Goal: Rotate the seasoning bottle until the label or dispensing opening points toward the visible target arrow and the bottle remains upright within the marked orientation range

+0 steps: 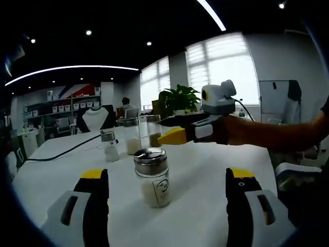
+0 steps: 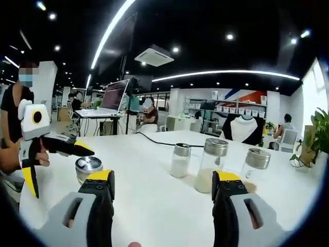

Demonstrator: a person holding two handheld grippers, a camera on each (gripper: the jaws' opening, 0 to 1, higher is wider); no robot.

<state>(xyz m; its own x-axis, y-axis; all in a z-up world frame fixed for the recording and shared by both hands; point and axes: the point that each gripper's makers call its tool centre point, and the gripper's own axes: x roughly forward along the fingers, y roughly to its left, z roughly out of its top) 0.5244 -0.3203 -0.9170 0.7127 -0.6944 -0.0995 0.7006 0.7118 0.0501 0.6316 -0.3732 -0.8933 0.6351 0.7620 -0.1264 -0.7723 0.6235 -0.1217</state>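
The seasoning bottle (image 1: 152,177) stands upright on the white table (image 1: 205,170). It is clear glass with a metal lid, white powder inside and a label facing the left gripper view. My left gripper (image 1: 167,174) is open, its jaws wide on either side of the bottle and short of it. In the right gripper view the same bottle (image 2: 88,169) sits at the left, beside the left gripper (image 2: 56,170). My right gripper (image 2: 163,176) is open with nothing between its jaws. It also reaches in from the right (image 1: 172,131), over the table behind the bottle.
Three more shaker bottles stand in a group: a small one (image 2: 180,160), a tall one (image 2: 213,164) and one (image 2: 254,164) partly behind my right jaw. A black cable (image 1: 67,149) crosses the table. A plant (image 1: 180,98) stands at the far edge.
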